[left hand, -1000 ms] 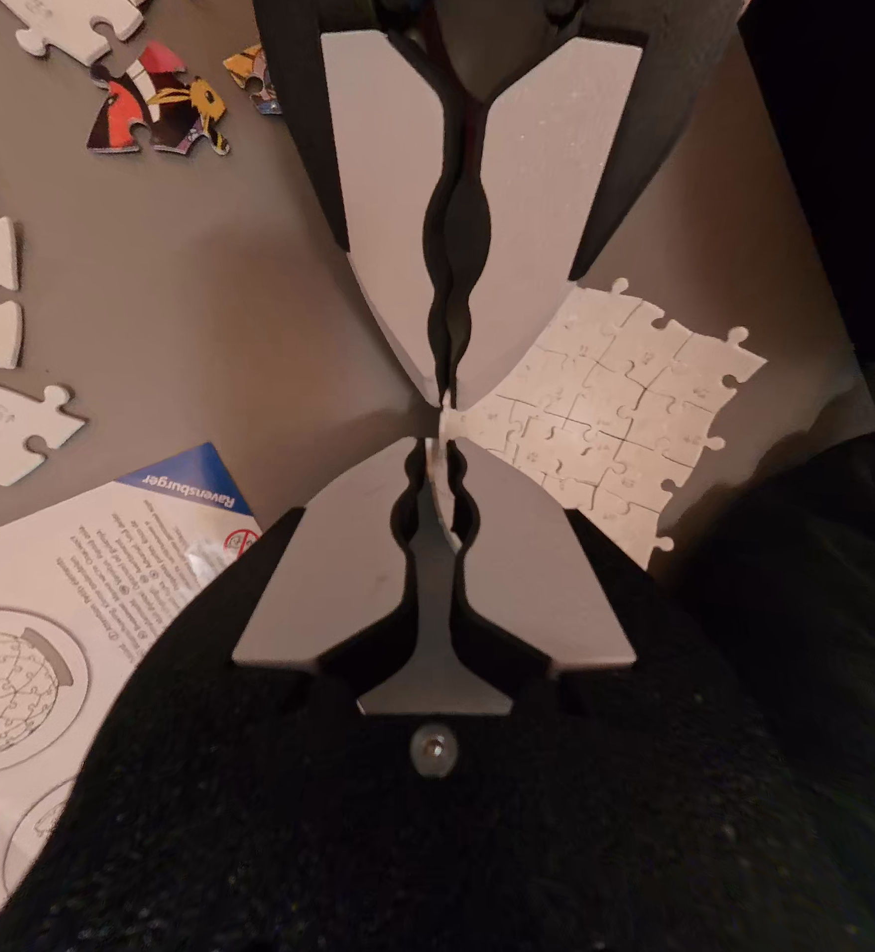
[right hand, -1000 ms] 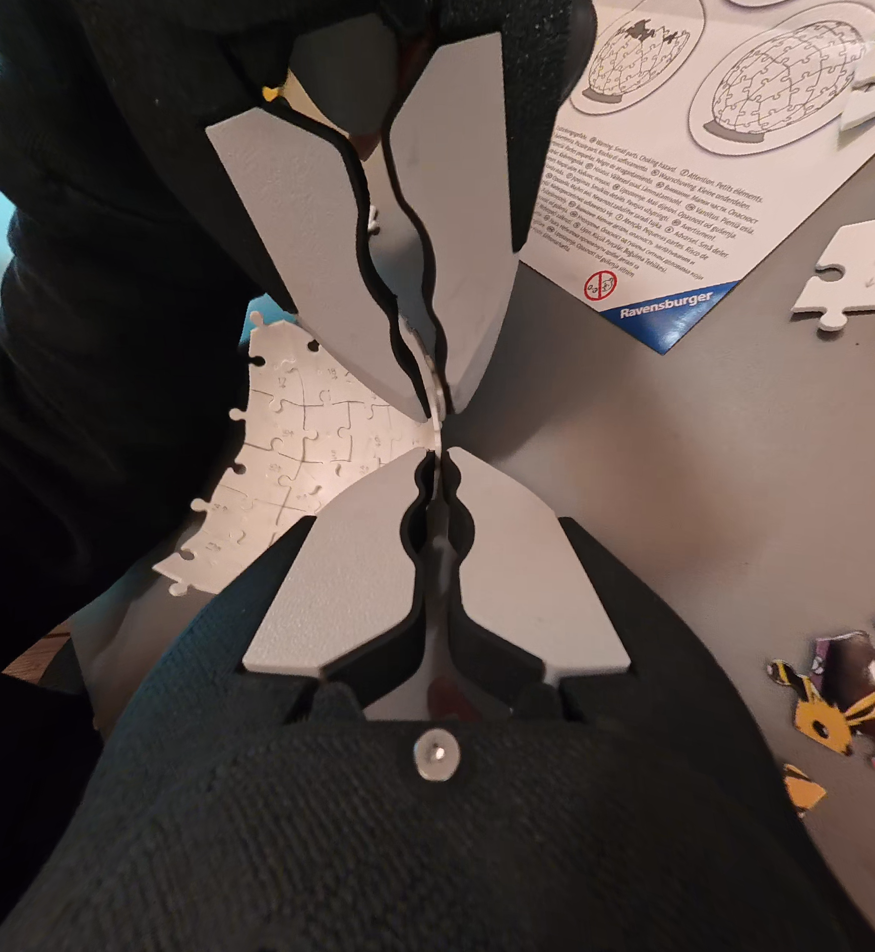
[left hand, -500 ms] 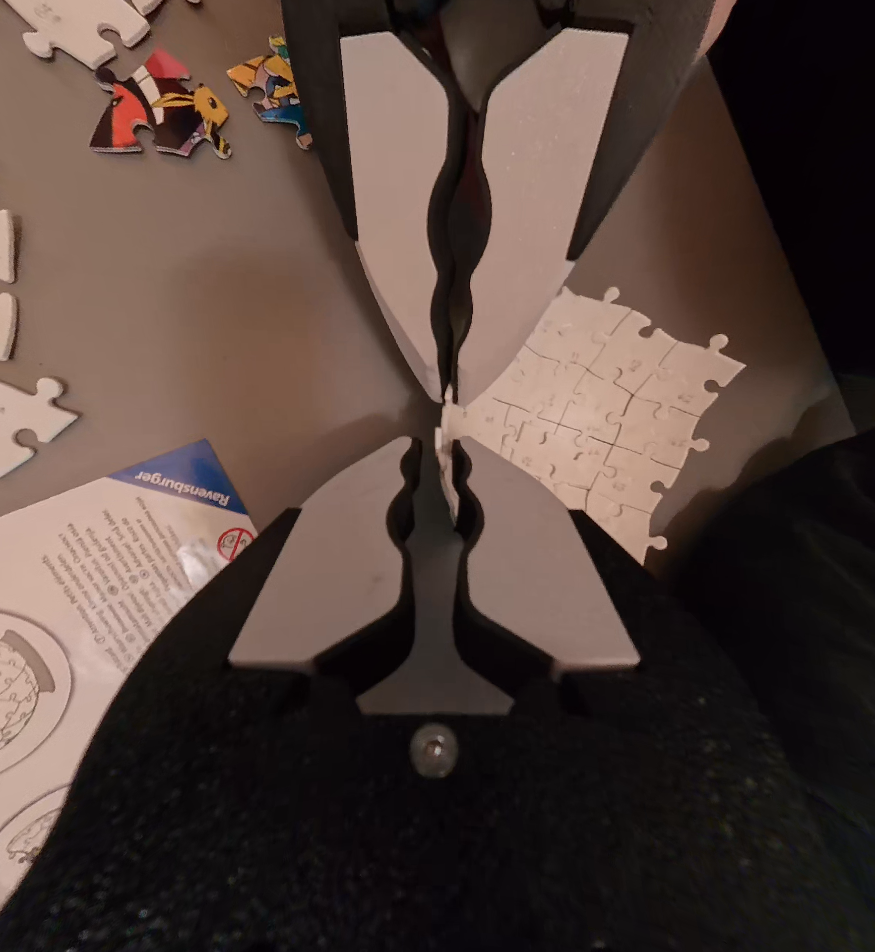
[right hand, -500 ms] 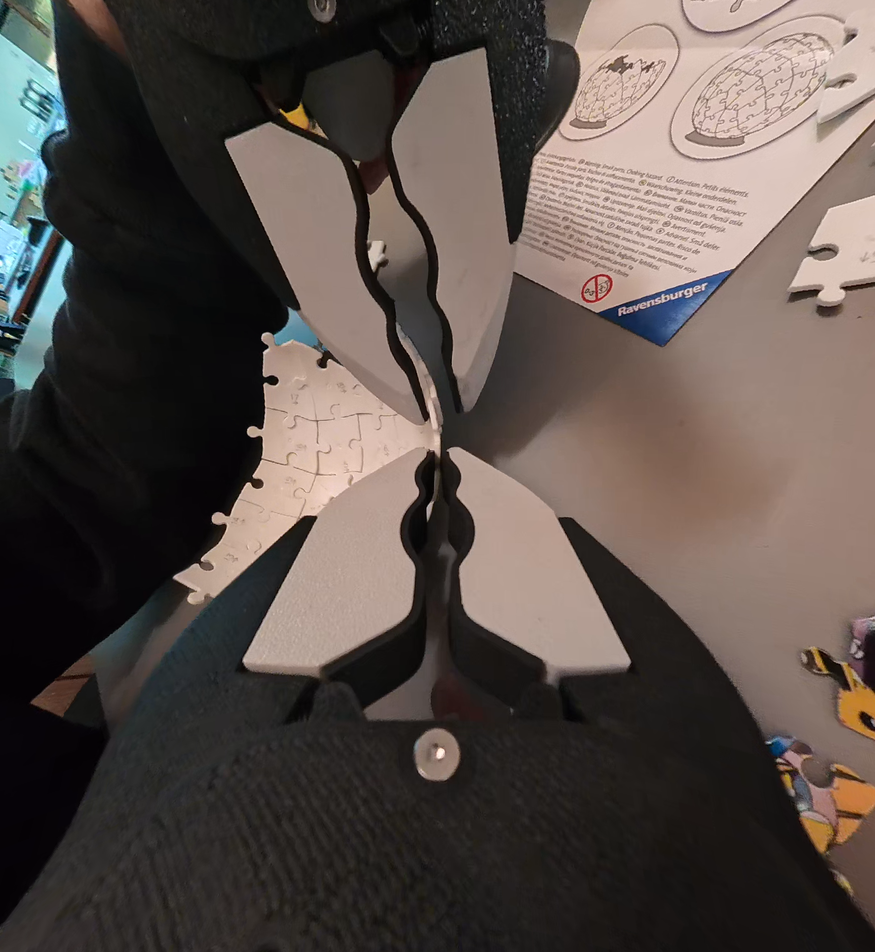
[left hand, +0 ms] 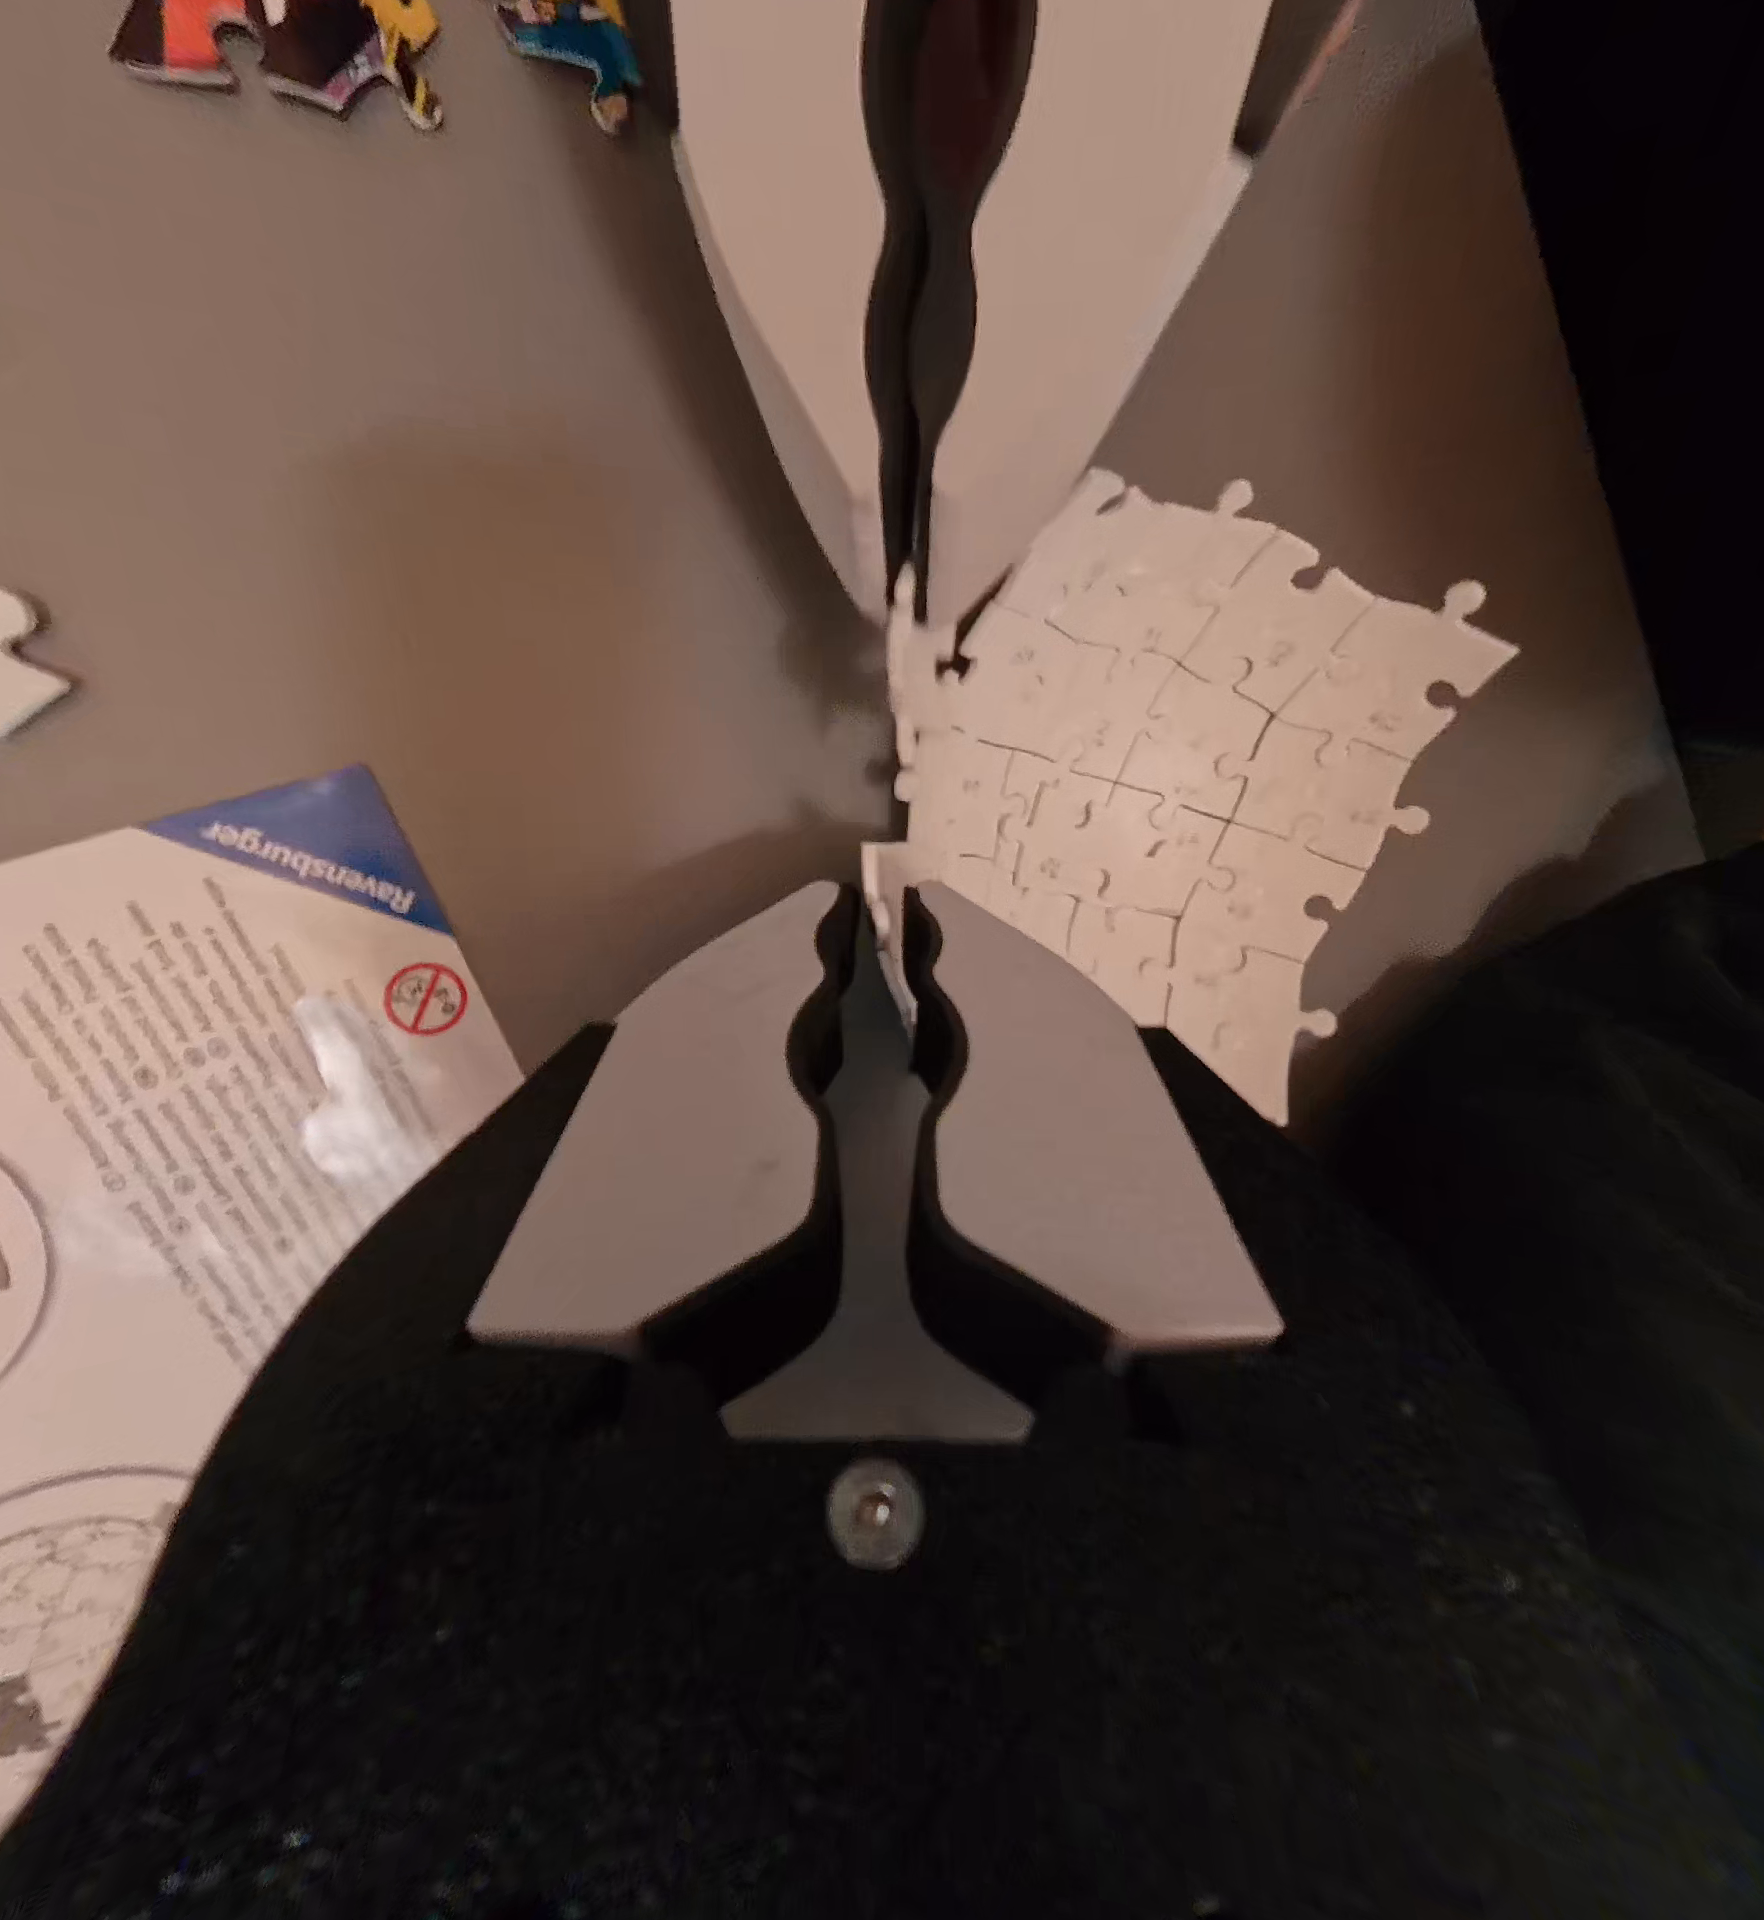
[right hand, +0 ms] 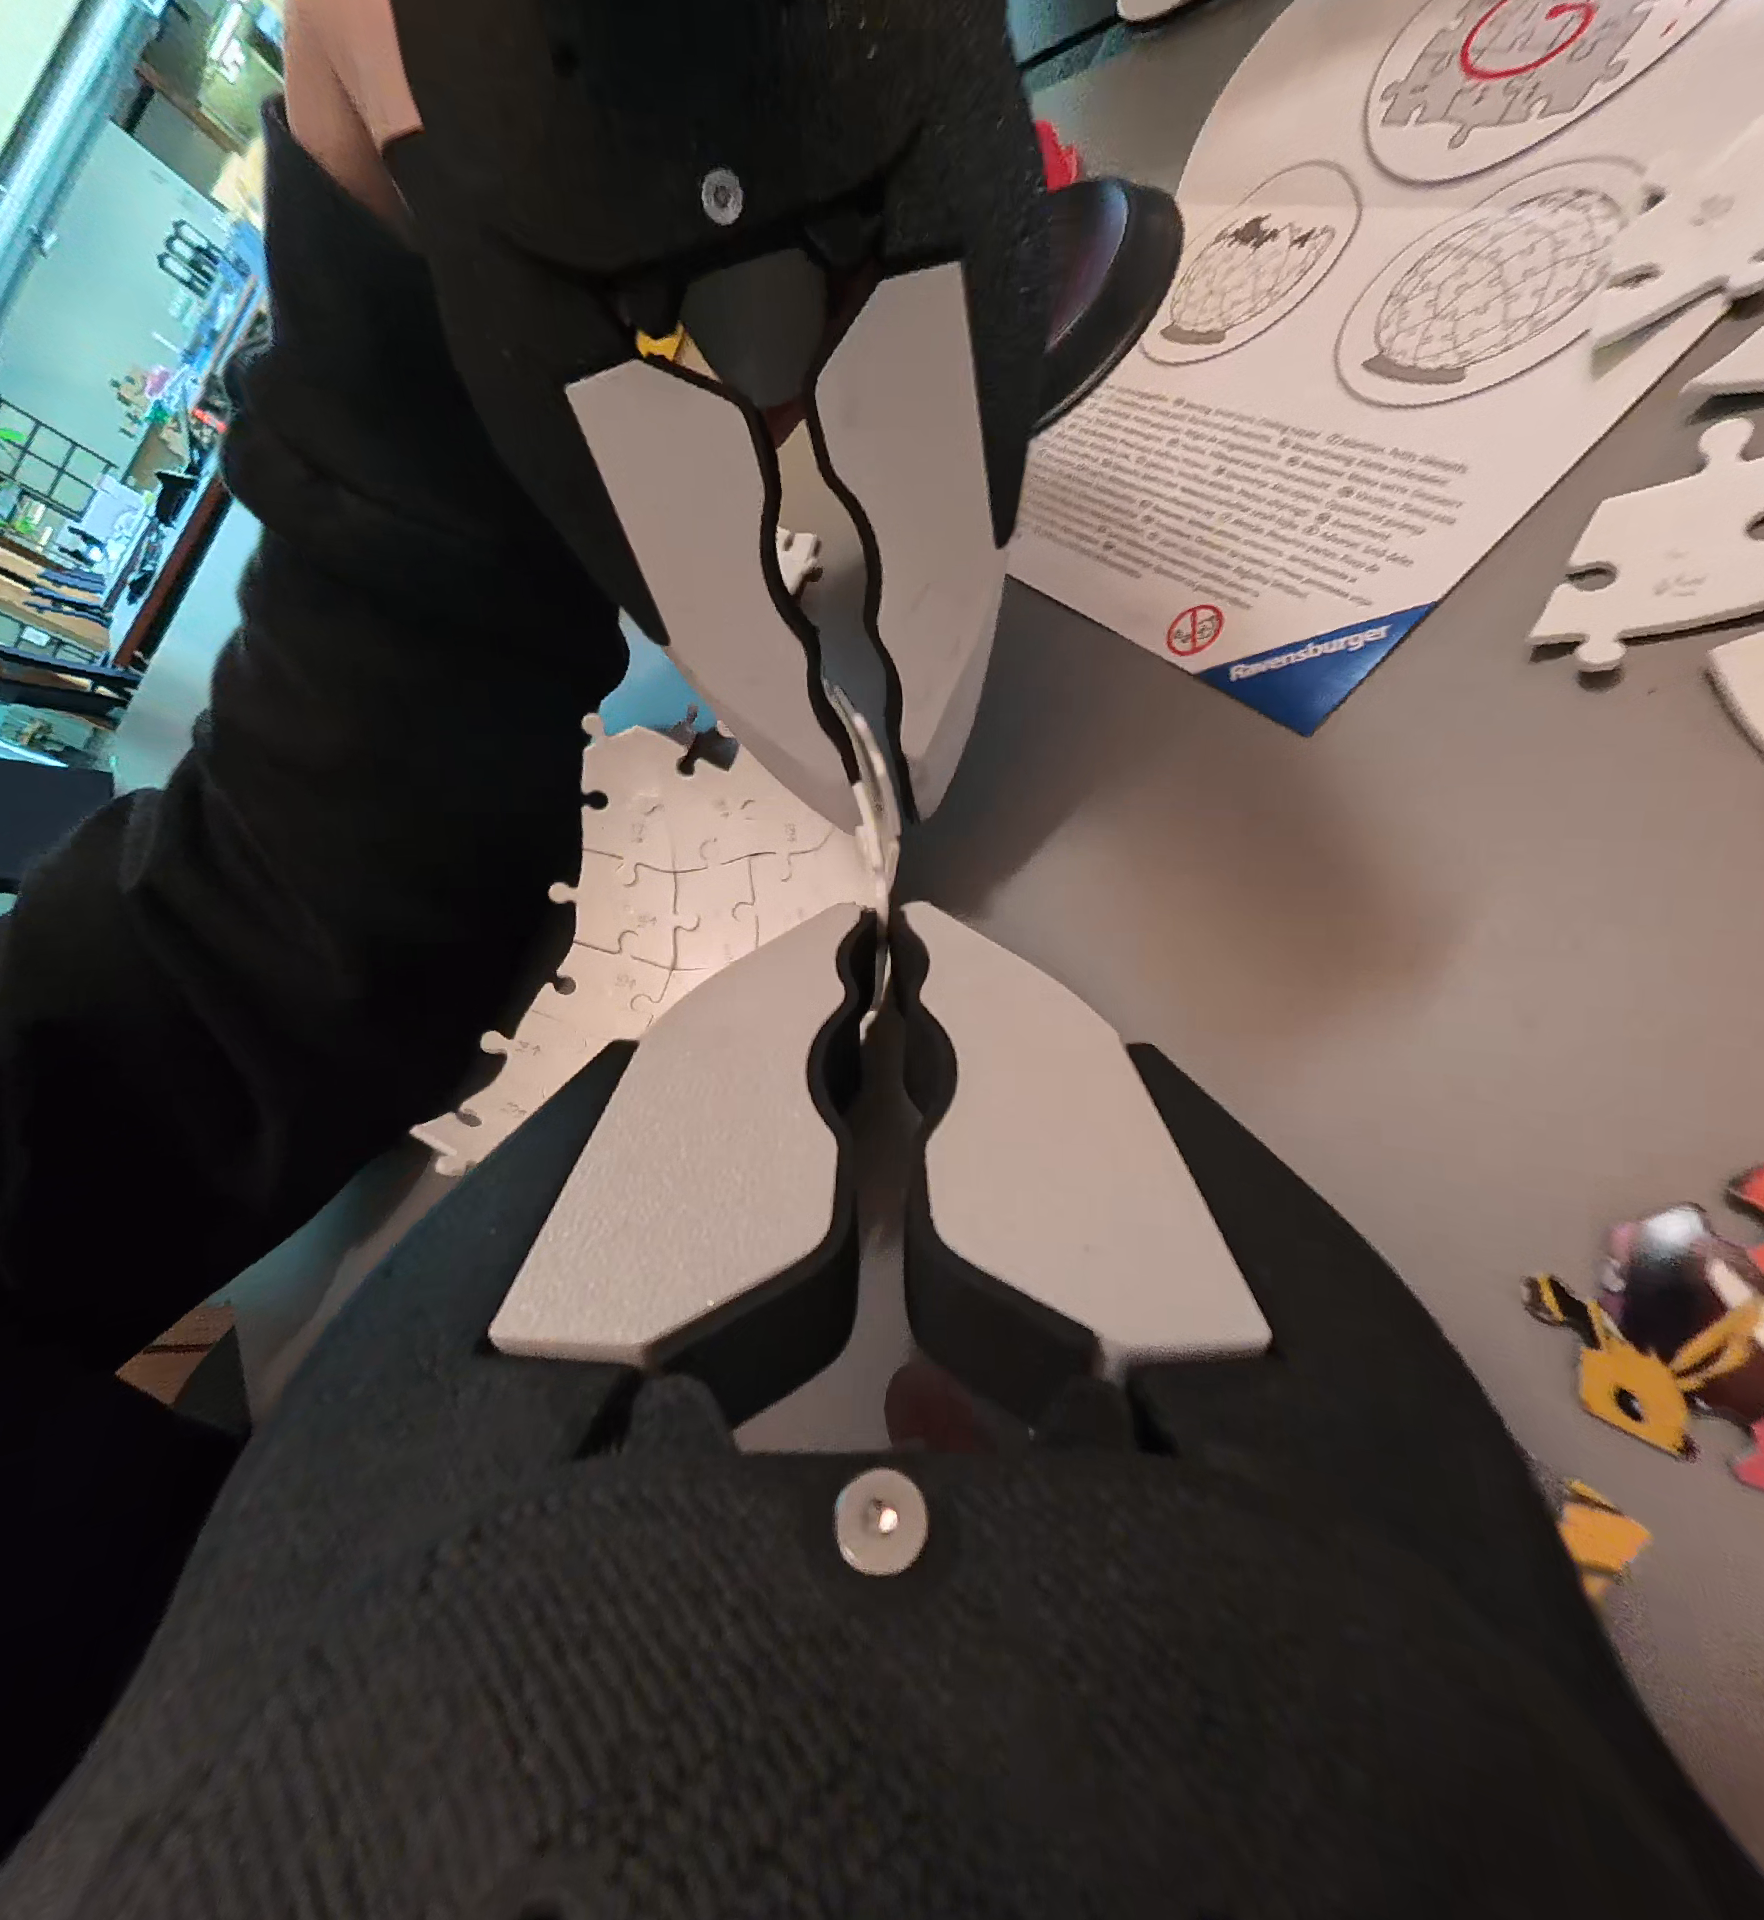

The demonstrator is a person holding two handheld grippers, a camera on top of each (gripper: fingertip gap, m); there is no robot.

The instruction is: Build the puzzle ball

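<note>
Raised since the earlier frame, the left hand-held gripper and right hand-held gripper, tip to tip, both pinch the assembled white puzzle panel edge above the grey counter; instruction sheet beside.

Left wrist view dim, warm brownish cast; grey matte worktop muddy, soft motion blur all over. White printed instruction sheet has a glare patch smearing its text; colourful loose puzzle pieces at the top edge are streaked. Curved white panel of joined puzzle pieces is the brightest area, dark shadow cast under its right edge. Black fabric-covered gripper body grainy, detail lost.

Right wrist view brighter, cooler, sharper; daylight-toned background top left. Soft reddish-brown patch on worktop. Fisheye bending at edges; orange and yellow printed puzzle piece at right blurred.
</note>
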